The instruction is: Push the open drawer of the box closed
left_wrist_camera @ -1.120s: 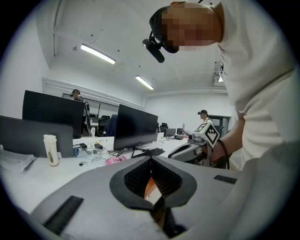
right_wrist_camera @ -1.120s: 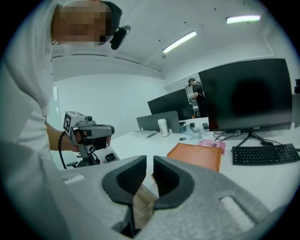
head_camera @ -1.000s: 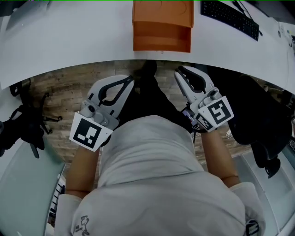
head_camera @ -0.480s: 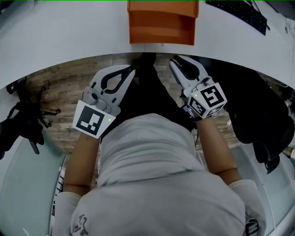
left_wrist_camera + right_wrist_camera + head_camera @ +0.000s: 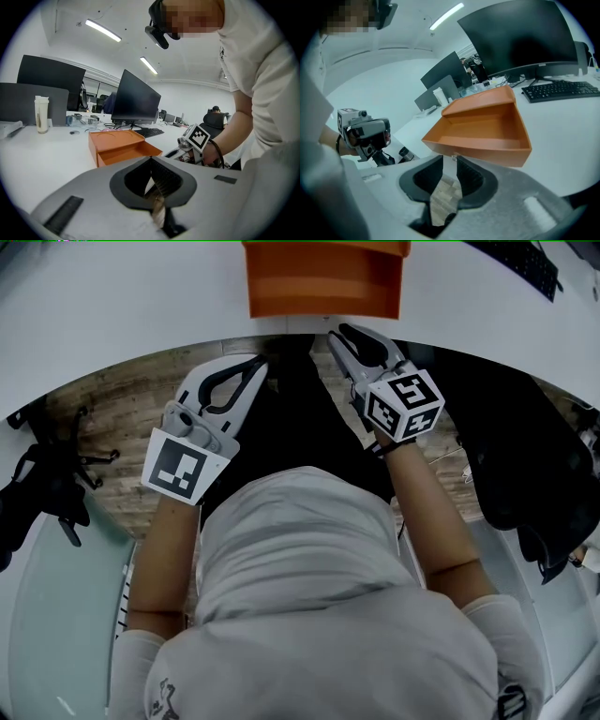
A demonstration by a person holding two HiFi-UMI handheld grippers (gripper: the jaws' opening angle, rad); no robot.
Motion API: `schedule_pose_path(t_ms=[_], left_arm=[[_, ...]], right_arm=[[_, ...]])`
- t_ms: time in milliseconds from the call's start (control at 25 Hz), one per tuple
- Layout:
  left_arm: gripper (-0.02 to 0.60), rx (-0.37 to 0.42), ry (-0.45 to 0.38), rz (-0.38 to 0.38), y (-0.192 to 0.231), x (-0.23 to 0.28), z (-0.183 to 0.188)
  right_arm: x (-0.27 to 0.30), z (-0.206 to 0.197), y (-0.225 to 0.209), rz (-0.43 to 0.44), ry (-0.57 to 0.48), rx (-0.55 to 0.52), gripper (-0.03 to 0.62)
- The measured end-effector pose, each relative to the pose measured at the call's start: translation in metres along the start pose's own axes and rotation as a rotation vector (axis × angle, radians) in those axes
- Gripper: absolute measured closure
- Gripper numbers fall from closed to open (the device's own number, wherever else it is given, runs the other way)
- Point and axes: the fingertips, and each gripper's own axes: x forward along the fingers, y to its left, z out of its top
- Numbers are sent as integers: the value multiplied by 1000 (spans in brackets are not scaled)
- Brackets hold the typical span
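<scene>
The orange box (image 5: 323, 273) stands on the white desk (image 5: 122, 324), its drawer (image 5: 323, 298) pulled out toward me. In the right gripper view the open drawer (image 5: 487, 129) is empty and lies just beyond the jaws. My right gripper (image 5: 337, 332) hangs at the desk edge right below the drawer front. Its jaws have just been opening and stand apart with nothing between them (image 5: 450, 158). My left gripper (image 5: 261, 364) is lower and to the left, over the floor, tips together and empty. From the left gripper (image 5: 151, 158) the box (image 5: 119, 145) shows ahead.
A keyboard (image 5: 539, 261) lies on the desk at the far right, with monitors (image 5: 520, 37) behind it. A bottle (image 5: 41, 114) stands far left on the desk. A black chair (image 5: 525, 474) is at my right, and a chair base (image 5: 47, 493) at my left.
Both grippers have shifted up the picture toward the desk edge and the drawer. The right one rolled, and its jaws have spread apart. The left stays shut.
</scene>
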Motion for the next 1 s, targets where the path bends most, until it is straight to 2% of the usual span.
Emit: schedule_pose_path(t_ms=[480, 600, 680, 1000], left_arm=[[581, -34, 19, 0, 6, 7, -7], [581, -45, 22, 0, 10, 10, -9], [581, -47, 21, 3, 10, 10, -9], [581, -65, 21, 14, 23, 11, -6]], right_arm=[[29, -7, -4, 7, 51, 72, 494], [35, -9, -7, 12, 60, 77, 495], [35, -10, -9, 12, 62, 79, 522], [42, -7, -9, 21, 87, 73, 525]])
